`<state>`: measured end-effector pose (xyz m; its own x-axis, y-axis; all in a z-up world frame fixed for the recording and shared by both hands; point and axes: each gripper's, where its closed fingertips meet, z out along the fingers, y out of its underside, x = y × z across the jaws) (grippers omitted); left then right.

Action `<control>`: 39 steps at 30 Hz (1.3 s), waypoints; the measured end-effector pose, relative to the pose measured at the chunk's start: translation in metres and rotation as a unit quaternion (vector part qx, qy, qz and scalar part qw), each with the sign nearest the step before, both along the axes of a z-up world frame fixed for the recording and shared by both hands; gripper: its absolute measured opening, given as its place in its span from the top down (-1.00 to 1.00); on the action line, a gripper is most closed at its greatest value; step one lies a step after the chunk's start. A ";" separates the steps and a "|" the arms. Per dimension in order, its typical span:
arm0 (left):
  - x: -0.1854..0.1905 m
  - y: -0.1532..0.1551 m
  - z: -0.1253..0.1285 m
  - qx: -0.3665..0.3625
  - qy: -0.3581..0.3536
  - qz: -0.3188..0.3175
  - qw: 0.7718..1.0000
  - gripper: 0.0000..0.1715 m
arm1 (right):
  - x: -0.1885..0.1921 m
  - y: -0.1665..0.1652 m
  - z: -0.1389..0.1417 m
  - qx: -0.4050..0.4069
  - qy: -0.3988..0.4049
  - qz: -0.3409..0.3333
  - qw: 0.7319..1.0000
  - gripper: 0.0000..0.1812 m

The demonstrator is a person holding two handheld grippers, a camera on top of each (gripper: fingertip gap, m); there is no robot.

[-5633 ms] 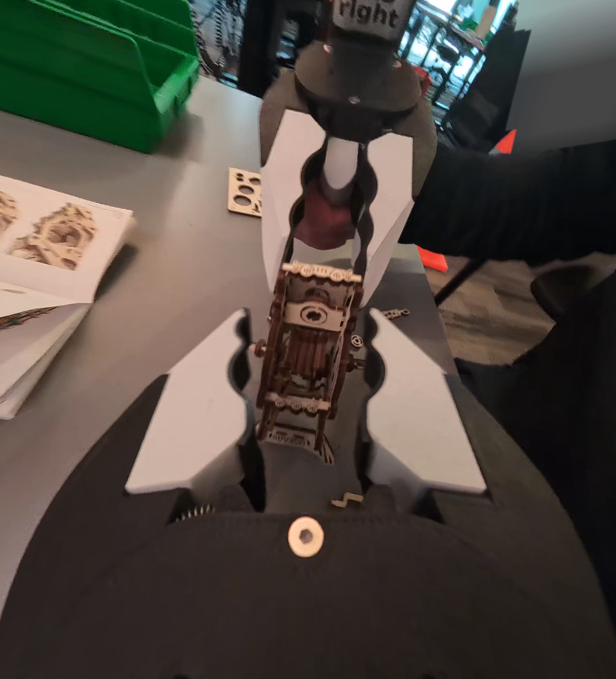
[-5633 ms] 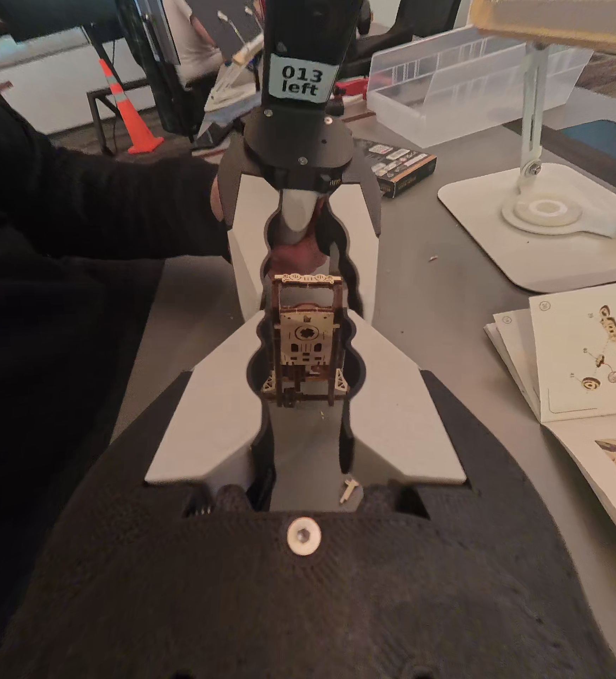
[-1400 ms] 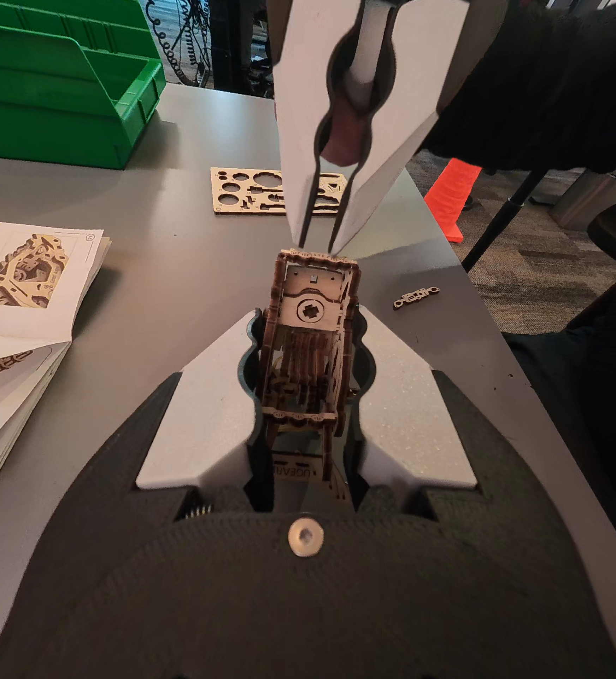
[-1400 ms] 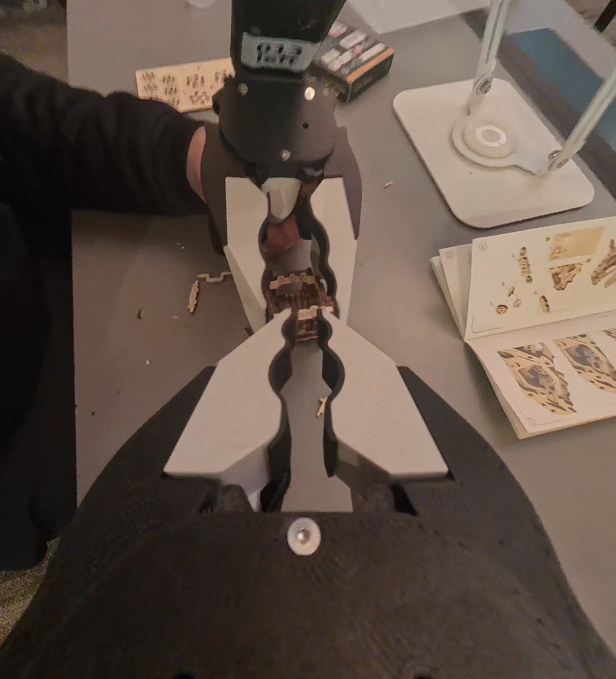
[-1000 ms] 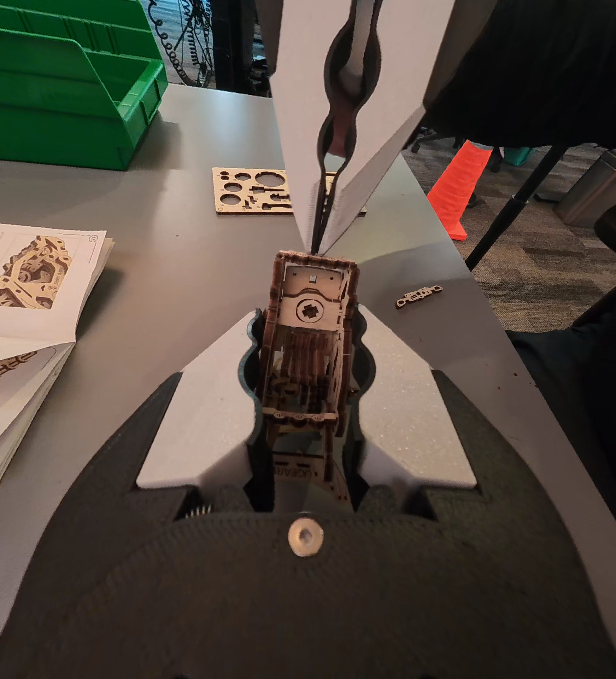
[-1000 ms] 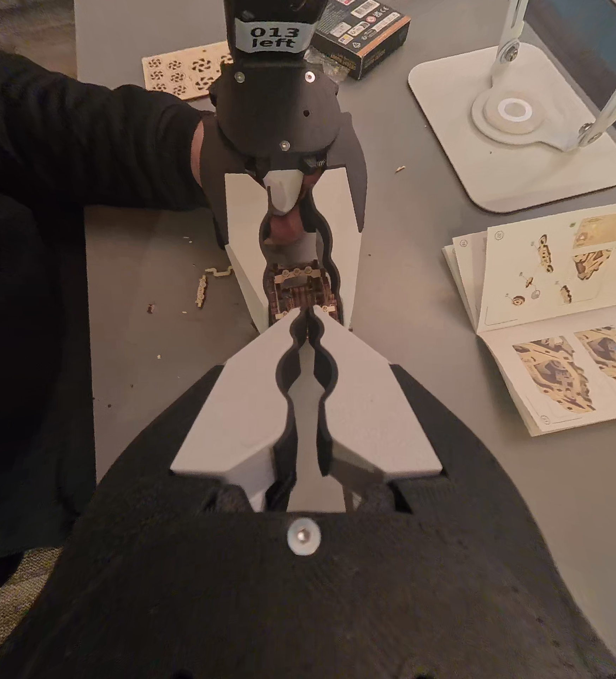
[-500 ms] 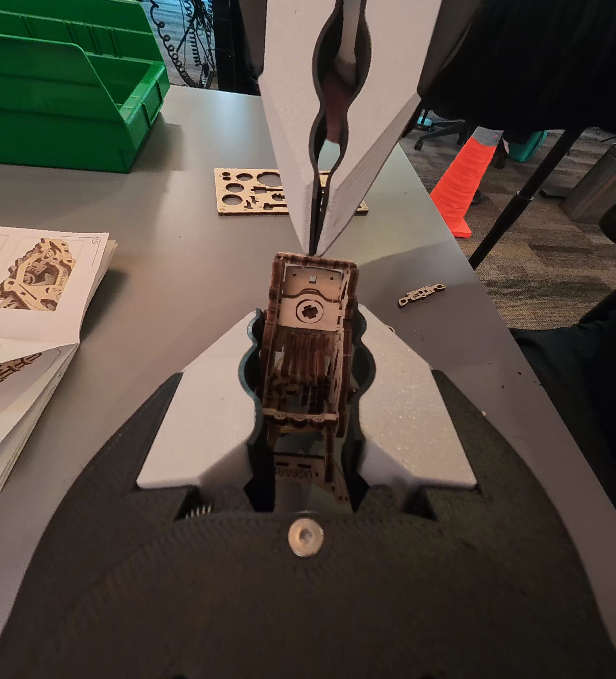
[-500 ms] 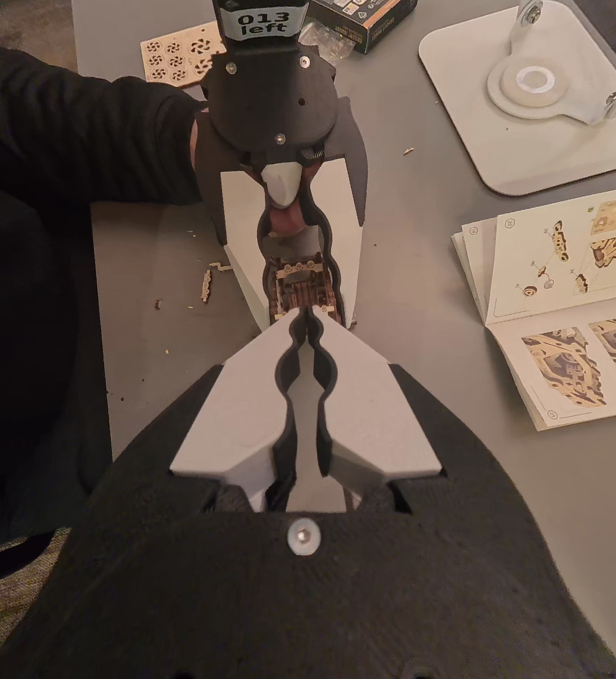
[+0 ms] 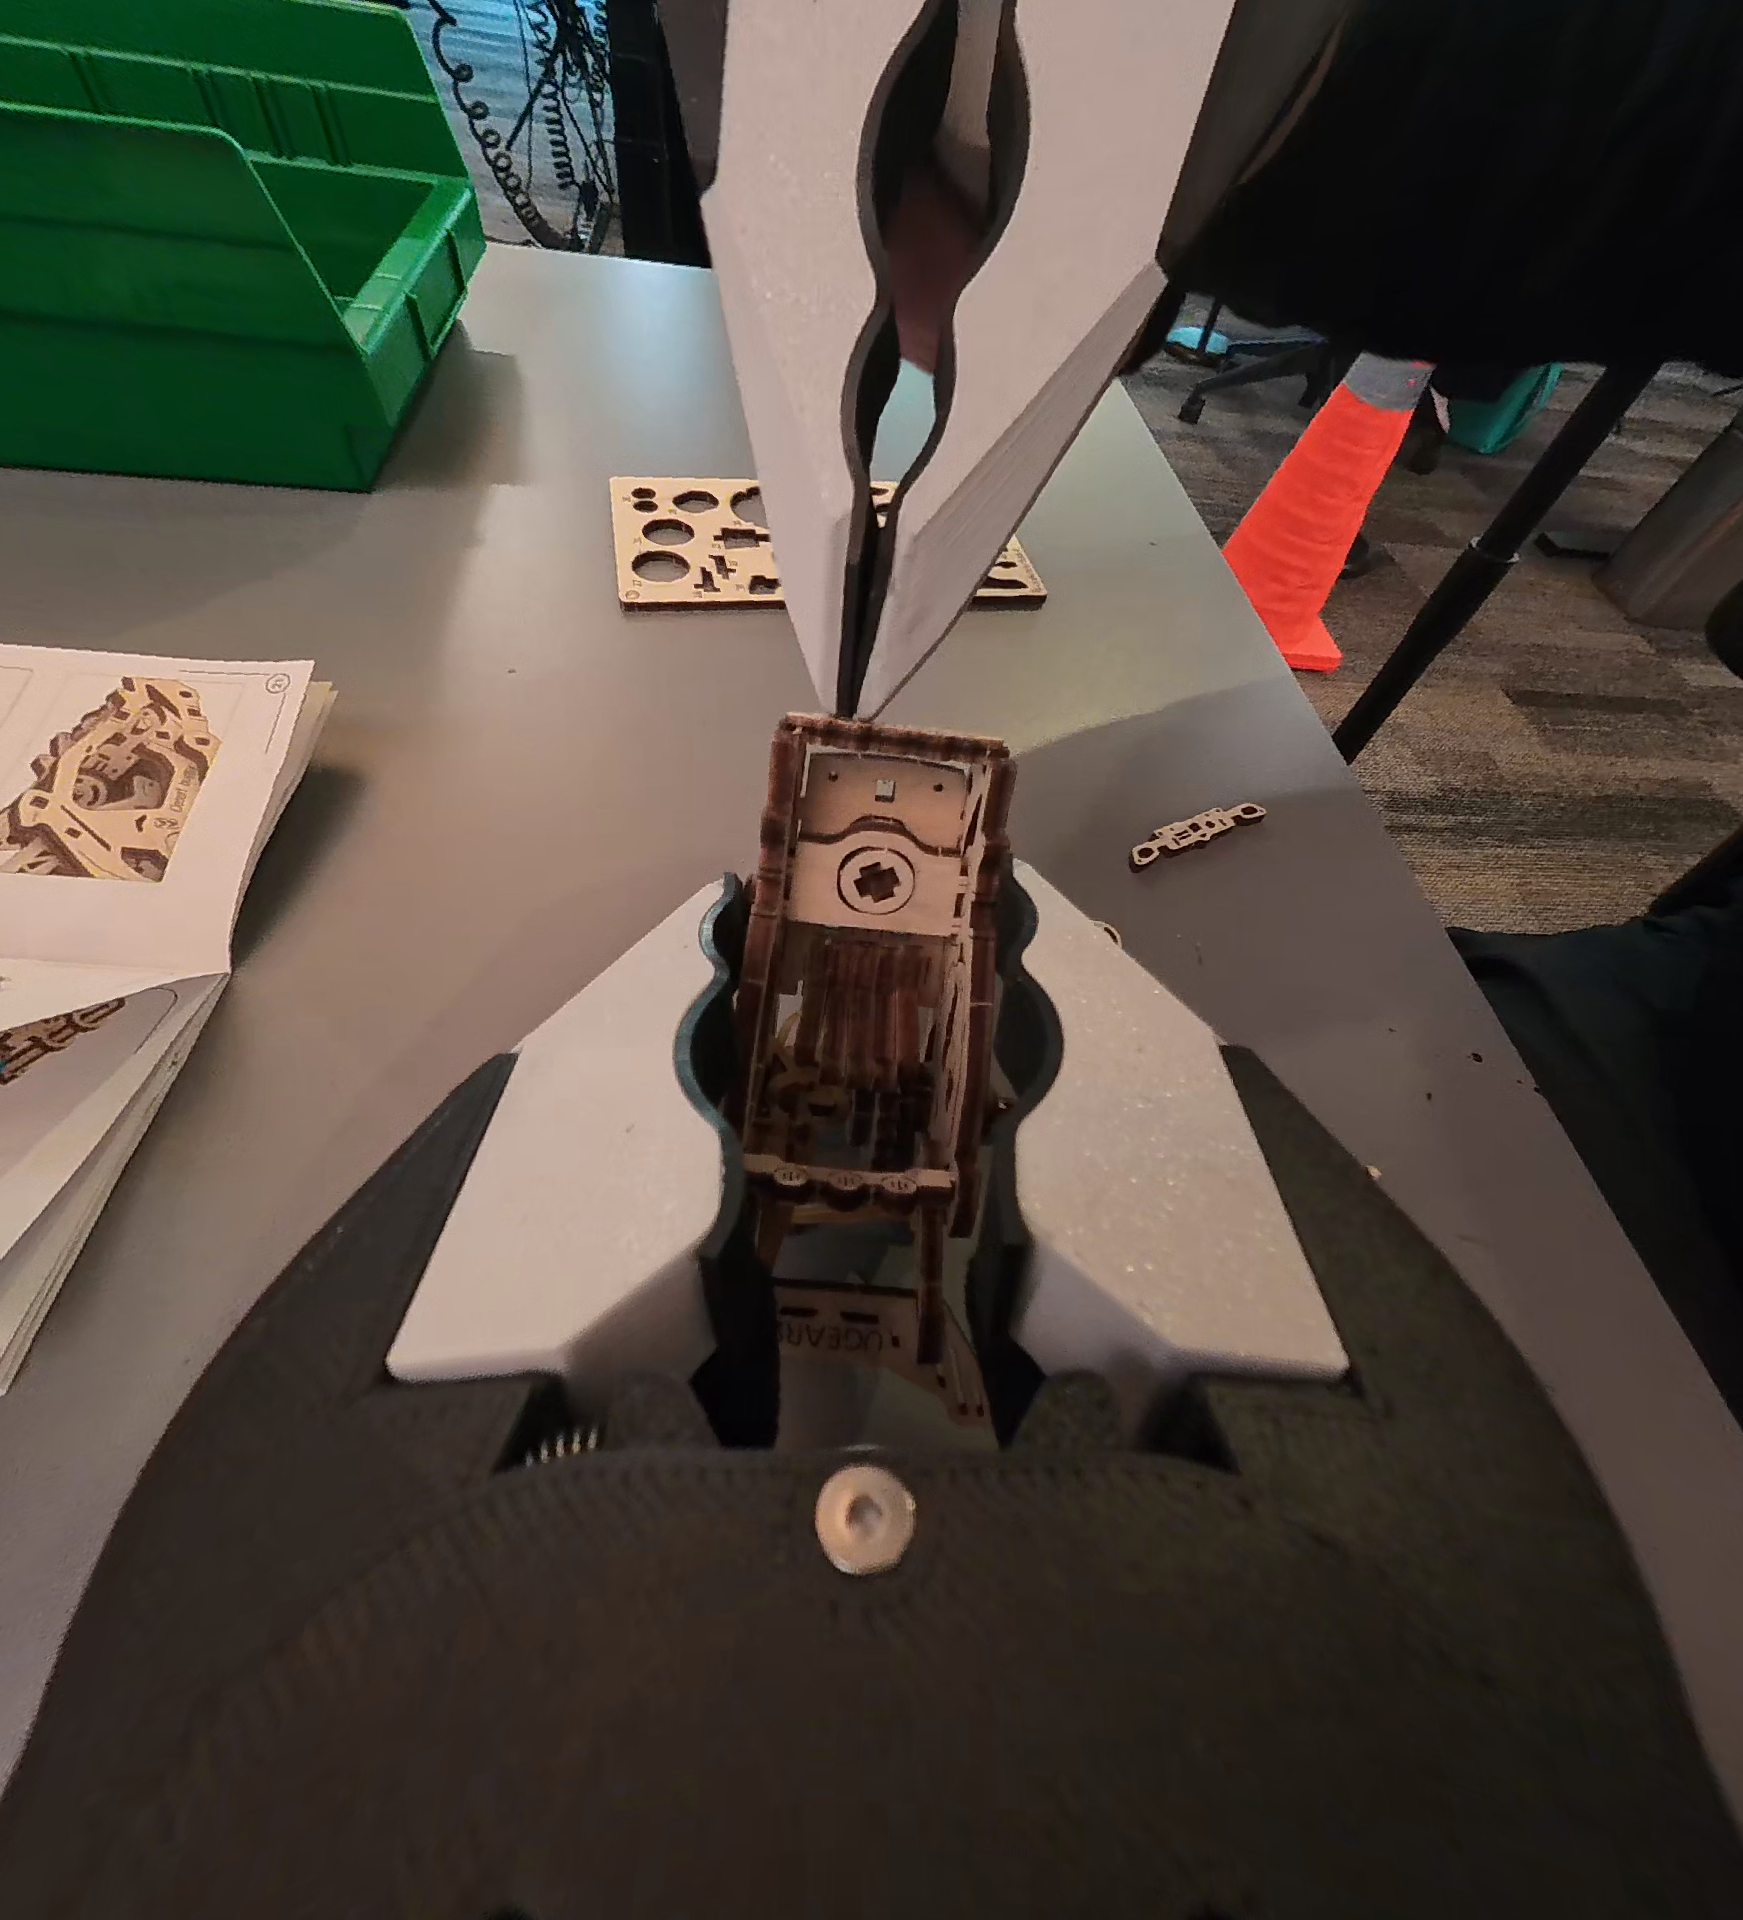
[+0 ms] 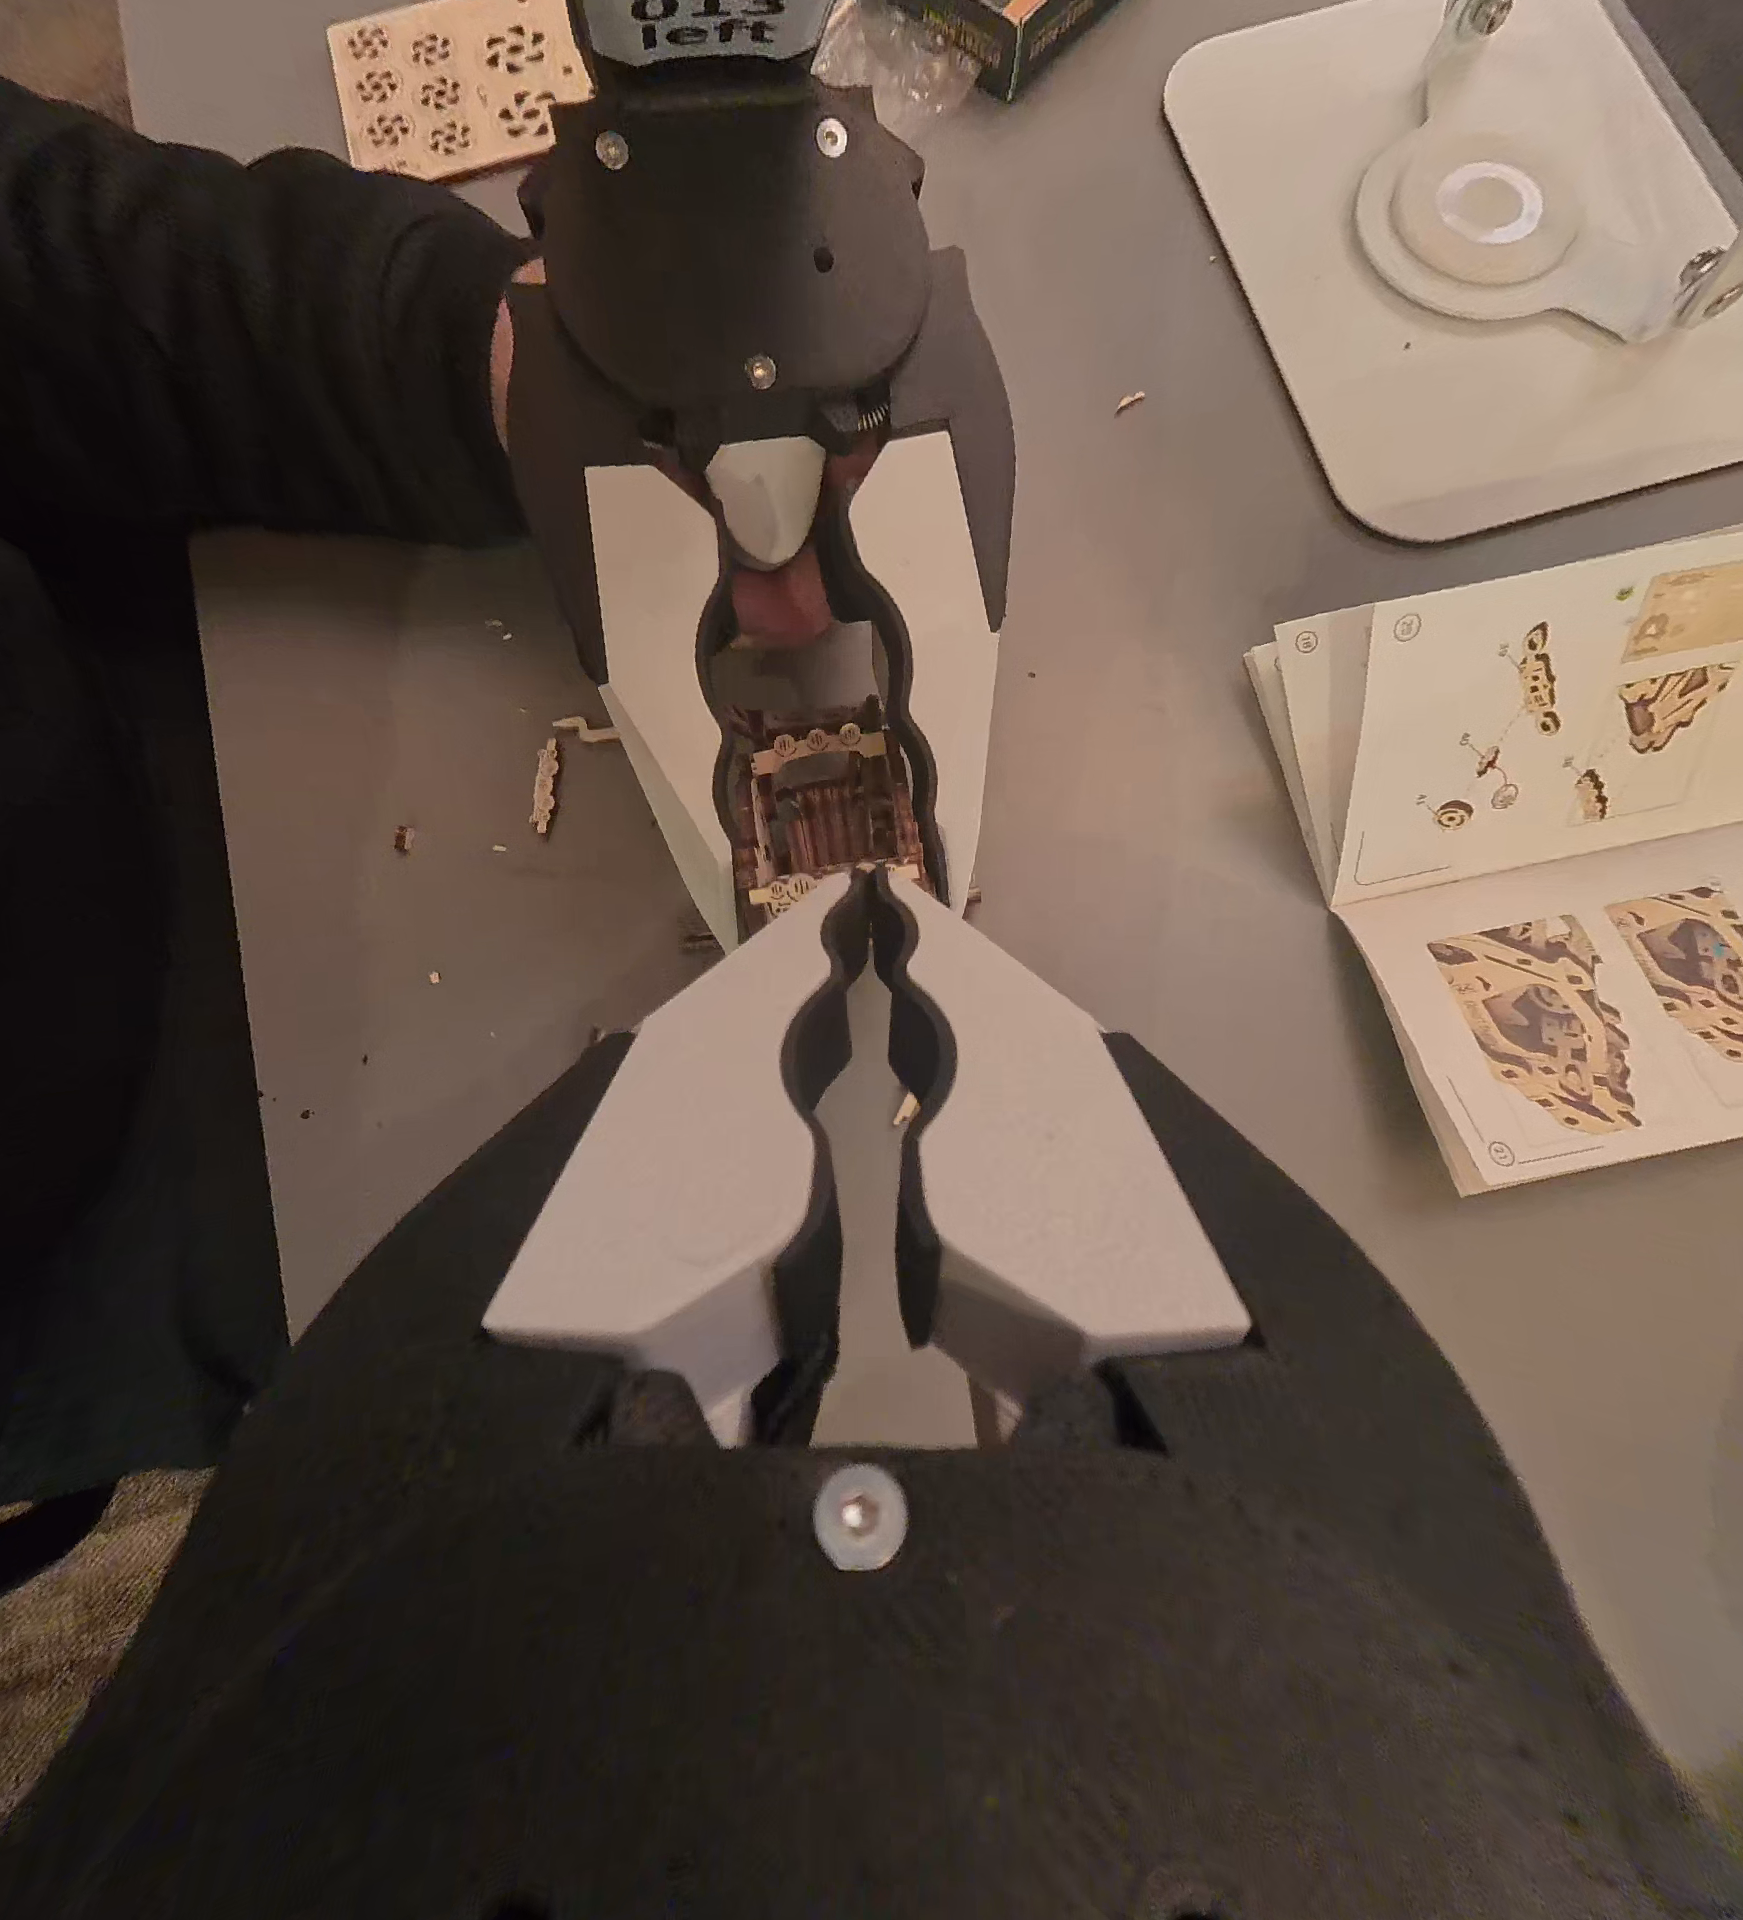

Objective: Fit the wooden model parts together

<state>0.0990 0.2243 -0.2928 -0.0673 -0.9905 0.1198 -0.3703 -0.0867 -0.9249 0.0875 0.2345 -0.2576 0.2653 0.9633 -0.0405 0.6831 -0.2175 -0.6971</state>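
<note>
Grey tabletop (image 9: 534,436) below: left gripper (image 9: 872,904) clamps the wooden model (image 9: 872,997), long axis along its fingers. Right gripper (image 10: 872,883), tips pinched together, bears on the model's far top edge from above.

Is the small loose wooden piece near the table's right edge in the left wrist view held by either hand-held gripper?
No, the small wooden piece lies alone on the grey table, apart from both.
</note>
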 end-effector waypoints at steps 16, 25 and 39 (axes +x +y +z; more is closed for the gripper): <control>0.000 0.000 0.000 0.015 0.010 0.004 1.000 0.50 | 0.000 -0.001 -0.001 -0.018 -0.129 0.026 0.991 1.00; -0.001 0.000 0.000 0.010 0.004 0.003 1.000 0.49 | 0.004 0.004 0.004 -0.024 -0.090 -0.002 0.996 1.00; 0.000 0.002 0.000 0.011 0.007 0.003 1.000 0.50 | -0.005 -0.016 0.000 -0.032 -0.052 0.015 0.998 1.00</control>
<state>0.0989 0.2265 -0.2926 -0.0603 -0.9932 0.0991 -0.3828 -0.0687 -0.9213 0.0828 0.2188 -0.2577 0.2414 0.9675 -0.0752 0.7580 -0.2364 -0.6080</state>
